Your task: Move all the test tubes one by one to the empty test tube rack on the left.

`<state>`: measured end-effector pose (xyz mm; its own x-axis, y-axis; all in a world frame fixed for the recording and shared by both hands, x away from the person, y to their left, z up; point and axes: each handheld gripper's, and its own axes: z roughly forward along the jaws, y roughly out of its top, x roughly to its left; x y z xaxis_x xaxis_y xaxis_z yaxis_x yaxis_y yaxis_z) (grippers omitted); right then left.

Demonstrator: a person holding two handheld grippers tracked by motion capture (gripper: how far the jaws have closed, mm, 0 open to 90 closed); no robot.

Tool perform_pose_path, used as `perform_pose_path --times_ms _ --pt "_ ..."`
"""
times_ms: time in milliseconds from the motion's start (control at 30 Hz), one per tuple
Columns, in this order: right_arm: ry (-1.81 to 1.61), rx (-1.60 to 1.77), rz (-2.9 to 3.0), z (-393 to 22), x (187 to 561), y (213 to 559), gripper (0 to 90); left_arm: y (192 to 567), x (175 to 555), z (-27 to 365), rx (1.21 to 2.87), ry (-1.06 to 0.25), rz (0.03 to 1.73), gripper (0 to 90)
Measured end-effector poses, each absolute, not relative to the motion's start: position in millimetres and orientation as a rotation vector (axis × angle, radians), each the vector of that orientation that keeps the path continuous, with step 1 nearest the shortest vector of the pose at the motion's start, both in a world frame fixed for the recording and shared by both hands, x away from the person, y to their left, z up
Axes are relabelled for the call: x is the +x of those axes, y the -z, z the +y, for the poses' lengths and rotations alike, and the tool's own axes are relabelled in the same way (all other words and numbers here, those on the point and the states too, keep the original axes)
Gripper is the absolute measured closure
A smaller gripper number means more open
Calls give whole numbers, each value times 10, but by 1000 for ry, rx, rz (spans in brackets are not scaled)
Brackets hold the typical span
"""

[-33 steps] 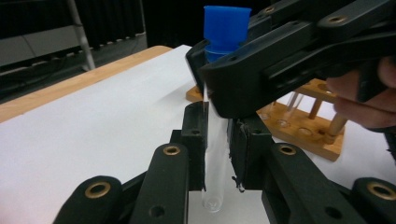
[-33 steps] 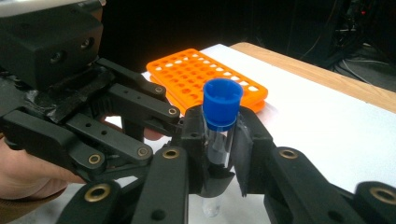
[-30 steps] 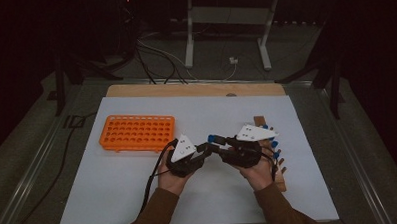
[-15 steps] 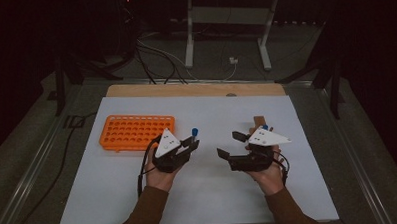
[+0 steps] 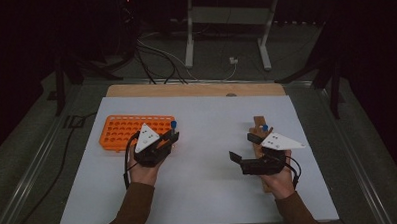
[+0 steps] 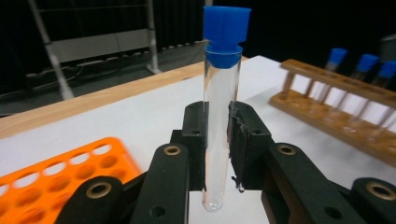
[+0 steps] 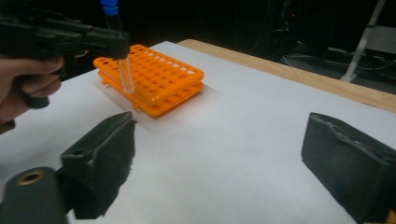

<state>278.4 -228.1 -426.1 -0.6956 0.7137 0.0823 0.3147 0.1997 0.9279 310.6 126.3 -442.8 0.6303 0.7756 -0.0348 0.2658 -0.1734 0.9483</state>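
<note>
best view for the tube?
Left gripper view: the tube stands upright, close up, clamped between the pads, cap on. Right gripper view shows it small, over the orange rack. High view: just its blue cap.

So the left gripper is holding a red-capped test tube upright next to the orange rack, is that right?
Not quite: the cap is blue, not red. The left gripper view shows the left gripper shut on a clear test tube with a blue cap, held upright, and the orange rack lies beside it on the table.
</note>
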Motion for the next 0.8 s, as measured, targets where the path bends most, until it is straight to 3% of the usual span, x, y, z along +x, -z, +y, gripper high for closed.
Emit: perform_pose_path --times_ms 800 --pt "-1536 964 2086 -2364 2748 4275 45 4781 3499 1362 1756 -623 1002 780"
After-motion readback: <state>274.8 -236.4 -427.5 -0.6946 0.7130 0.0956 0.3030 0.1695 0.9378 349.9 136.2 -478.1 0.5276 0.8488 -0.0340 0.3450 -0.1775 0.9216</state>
